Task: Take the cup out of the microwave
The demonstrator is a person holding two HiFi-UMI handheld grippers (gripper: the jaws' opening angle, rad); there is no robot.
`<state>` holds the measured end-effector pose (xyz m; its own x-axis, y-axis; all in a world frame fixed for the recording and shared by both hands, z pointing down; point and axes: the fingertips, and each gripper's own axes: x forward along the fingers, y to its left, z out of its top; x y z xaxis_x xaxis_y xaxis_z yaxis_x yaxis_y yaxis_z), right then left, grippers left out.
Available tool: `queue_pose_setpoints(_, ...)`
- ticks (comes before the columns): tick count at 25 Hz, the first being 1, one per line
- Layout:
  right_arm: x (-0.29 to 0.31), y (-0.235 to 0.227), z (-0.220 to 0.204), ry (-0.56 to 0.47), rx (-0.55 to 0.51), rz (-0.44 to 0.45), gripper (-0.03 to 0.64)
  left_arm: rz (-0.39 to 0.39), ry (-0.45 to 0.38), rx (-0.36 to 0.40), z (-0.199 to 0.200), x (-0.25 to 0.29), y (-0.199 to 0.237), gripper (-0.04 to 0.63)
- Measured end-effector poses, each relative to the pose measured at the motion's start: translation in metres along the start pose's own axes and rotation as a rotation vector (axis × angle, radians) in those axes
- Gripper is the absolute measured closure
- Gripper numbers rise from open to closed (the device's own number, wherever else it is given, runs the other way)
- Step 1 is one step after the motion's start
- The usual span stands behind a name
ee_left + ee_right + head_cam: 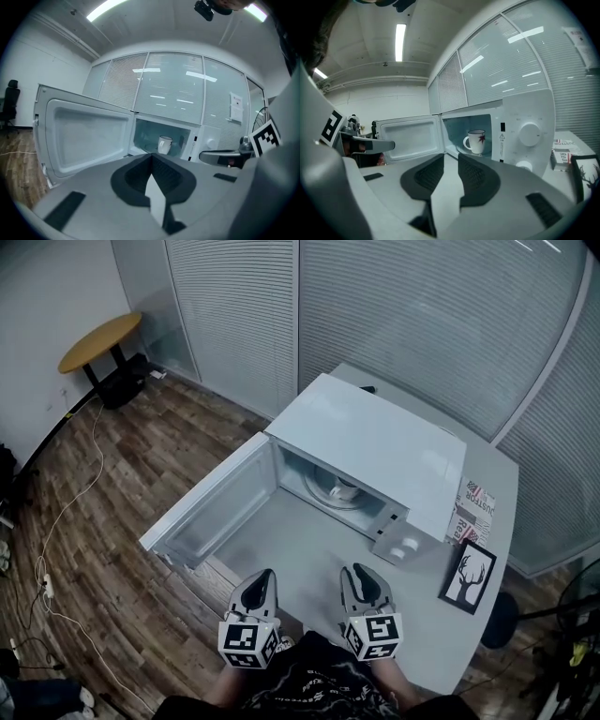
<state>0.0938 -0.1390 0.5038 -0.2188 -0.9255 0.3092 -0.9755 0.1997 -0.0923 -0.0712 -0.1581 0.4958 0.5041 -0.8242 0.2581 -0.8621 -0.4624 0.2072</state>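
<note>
A white microwave (375, 442) stands on the grey table (309, 563) with its door (211, 507) swung wide open to the left. Inside on the turntable stands a white cup (343, 491) with a red leaf print (477, 140), its handle to the left; the left gripper view also shows the cup (164, 144). Both grippers hover near the table's front edge, well short of the oven. My left gripper (261, 579) (152, 157) is shut and empty. My right gripper (356, 576) (451, 157) stands slightly open with nothing between its pads, pointing at the cavity.
A black framed deer picture (468, 576) and a printed box (473, 512) sit right of the microwave. Its dials (529, 133) are on the right panel. Glass walls with blinds rise behind. A round wooden table (98, 341) and floor cables lie far left.
</note>
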Motion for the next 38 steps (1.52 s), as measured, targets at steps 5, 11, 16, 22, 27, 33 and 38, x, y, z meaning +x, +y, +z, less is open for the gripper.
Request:
queue_pose_setpoints(5, 0.020, -0.003, 0.019, -0.030, -0.013, 0.030, 0.495, 0.019, 0.003, 0.000, 0.001, 0.001, 0.005, 0.588)
queue_pose_setpoints(11, 0.046, -0.009, 0.037, -0.037, -0.028, 0.066, 0.451, 0.019, 0.015, 0.017, -0.001, 0.002, 0.001, 0.588)
queue_pose_setpoints(16, 0.064, -0.015, 0.045, -0.026, -0.041, 0.080, 0.439, 0.026, 0.024, 0.020, -0.005, 0.001, 0.002, 0.589)
queue_pose_setpoints(22, 0.086, -0.020, 0.047, 0.002, -0.057, 0.099, 0.439, 0.049, 0.038, 0.021, -0.008, -0.001, 0.009, 0.589)
queue_pose_setpoints(27, 0.102, -0.026, 0.047, 0.018, -0.046, 0.099, 0.439, 0.066, 0.052, 0.022, -0.011, -0.004, 0.013, 0.588)
queue_pose_setpoints(33, 0.123, -0.030, 0.045, 0.027, -0.026, 0.101, 0.434, 0.088, 0.067, 0.026, -0.013, -0.007, 0.021, 0.589)
queue_pose_setpoints(38, 0.138, -0.036, 0.037, 0.054, -0.016, 0.094, 0.434, 0.103, 0.071, 0.028, -0.011, -0.007, 0.025, 0.588)
